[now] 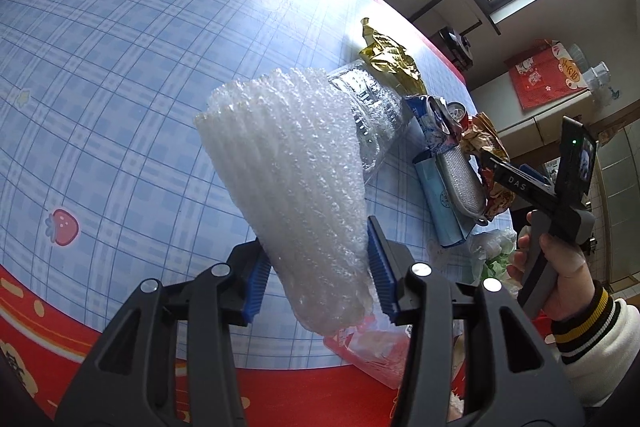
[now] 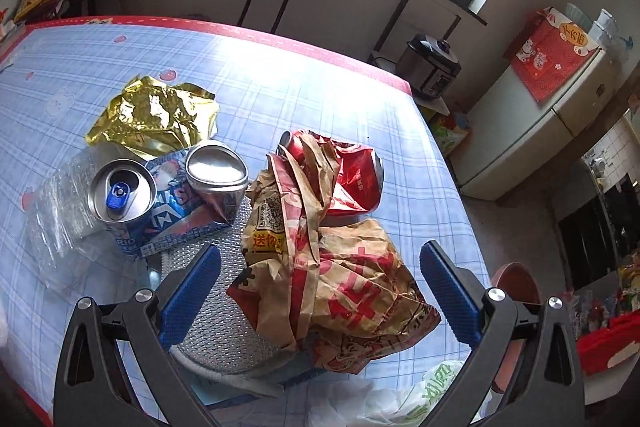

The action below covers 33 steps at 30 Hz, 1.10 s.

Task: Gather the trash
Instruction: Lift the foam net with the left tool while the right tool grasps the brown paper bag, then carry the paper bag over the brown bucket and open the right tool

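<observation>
Over the table [image 1: 120, 75], left jaws clamp foam netting [image 1: 288, 167]; right jaws gape around a crumpled paper bag [image 2: 340, 279].

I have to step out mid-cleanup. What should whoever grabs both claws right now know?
Left claw: shut on a white foam fruit net, held above the table.
Right claw: open, over the crumpled paper bag, not gripping.
On the table: gold foil wrapper, blue can, red can, clear bottle.
Left: bin the net, then collect the rest.

Clear bottle [image 1: 372, 115] half hidden behind foam sleeve [image 1: 296, 179].
</observation>
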Tool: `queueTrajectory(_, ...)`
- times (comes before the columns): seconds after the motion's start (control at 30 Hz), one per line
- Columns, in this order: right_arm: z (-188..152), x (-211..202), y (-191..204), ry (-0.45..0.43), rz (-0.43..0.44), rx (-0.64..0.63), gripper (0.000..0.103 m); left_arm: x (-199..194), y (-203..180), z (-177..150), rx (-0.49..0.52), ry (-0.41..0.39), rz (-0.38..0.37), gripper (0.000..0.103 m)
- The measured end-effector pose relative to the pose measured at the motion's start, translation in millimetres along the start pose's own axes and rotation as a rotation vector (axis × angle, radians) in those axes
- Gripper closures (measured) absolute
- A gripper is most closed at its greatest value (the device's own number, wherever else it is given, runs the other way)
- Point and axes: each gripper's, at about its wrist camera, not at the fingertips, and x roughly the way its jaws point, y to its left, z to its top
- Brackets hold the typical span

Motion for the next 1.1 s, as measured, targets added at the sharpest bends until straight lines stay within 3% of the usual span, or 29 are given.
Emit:
queueTrajectory(0.1,-3,17,-1,0.064,-0.019,0.021,0.005,-1,4,-1,-0.009,0.001,0.007,0.056)
queueTrajectory(0.27,-5,14,-7,0.035,-0.002,0.014,0.007,-3,4,-2,-0.003,0.0,0.009,0.056)
queueTrajectory(0.33,-5,6,-9,0.001,0.011,0.001,0.021,-3,1,-2,0.007,-0.003,0.008,0.056)
queueTrajectory(0.43,-7,-6,-10,-0.037,0.025,-0.019,0.026,-3,-7,-1,0.025,-0.013,0.009,0.054)
queueTrajectory(0.5,-9,-18,-11,-0.076,0.037,-0.037,0.047,-3,-13,-1,0.042,-0.018,0.005,0.054)
queueTrajectory(0.6,-15,-38,-10,-0.133,0.039,-0.07,0.059,-5,-21,-3,0.073,-0.033,-0.005,0.054)
queueTrajectory(0.77,-32,-72,-26,-0.206,0.107,0.012,0.059,-11,-37,-6,0.112,-0.062,-0.015,0.054)
queueTrajectory(1.1,-76,-122,-102,-0.324,0.287,0.246,0.062,-18,-93,-15,0.186,-0.126,-0.024,0.054)
